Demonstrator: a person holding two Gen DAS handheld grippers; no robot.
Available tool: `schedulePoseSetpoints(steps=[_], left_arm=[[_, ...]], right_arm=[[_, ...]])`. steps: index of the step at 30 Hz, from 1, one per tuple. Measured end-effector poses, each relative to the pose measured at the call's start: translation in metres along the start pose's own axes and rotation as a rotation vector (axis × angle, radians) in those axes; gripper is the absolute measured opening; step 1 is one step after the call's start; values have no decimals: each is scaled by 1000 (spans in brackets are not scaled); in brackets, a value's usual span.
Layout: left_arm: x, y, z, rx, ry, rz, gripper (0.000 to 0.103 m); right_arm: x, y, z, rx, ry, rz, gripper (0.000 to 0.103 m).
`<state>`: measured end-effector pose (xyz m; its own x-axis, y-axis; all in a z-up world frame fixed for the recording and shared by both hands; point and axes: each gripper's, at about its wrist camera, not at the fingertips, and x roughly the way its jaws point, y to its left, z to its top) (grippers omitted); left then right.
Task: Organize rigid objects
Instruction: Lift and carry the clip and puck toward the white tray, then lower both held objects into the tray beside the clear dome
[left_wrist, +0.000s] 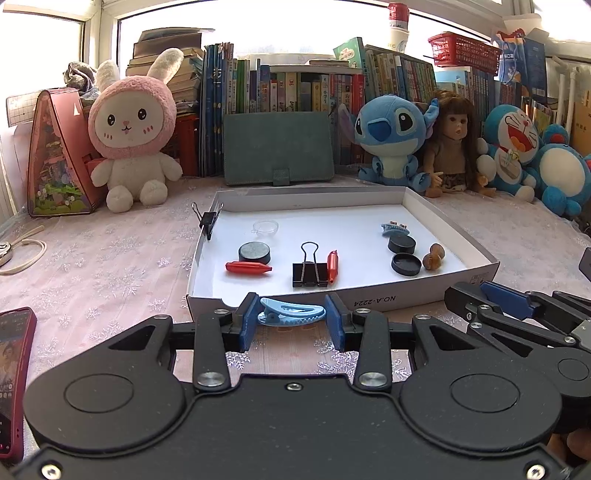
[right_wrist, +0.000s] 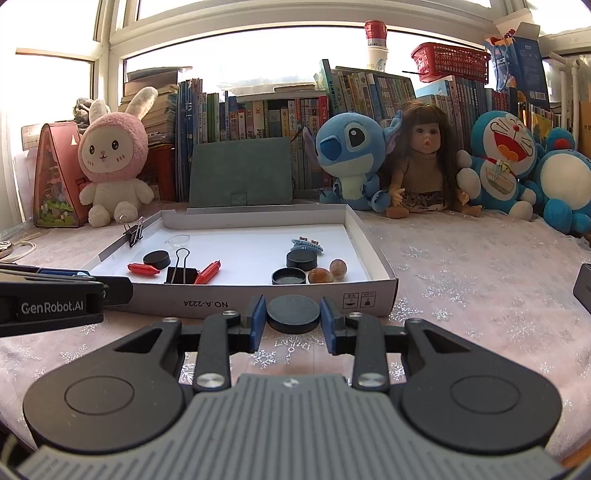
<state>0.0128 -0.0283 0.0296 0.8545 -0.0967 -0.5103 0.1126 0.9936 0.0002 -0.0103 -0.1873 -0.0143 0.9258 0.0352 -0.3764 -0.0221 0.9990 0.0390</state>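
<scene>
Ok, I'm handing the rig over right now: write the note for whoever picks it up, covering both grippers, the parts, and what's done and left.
Left gripper: closed on the light blue hair clip, held just short of the white box's near wall.
Right gripper: closed on a black disc, also in front of that wall.
In the box: two red pieces, a large binder clip, three black discs, a clear dish, a blue hair clip, two nuts. A small binder clip sits on the left wall.
Done: those items are in.
Left: probably carry both held pieces over the wall and release them inside.
</scene>
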Motion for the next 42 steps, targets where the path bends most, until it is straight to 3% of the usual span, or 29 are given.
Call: schedulePoseSetpoints(steps=[24, 42], left_arm=[[30, 23, 54, -46, -1, -19, 37], [81, 29, 95, -78, 70, -42, 37]], right_arm=[[26, -10, 40, -12, 7, 8, 37], [61, -15, 89, -58, -1, 7, 37]])
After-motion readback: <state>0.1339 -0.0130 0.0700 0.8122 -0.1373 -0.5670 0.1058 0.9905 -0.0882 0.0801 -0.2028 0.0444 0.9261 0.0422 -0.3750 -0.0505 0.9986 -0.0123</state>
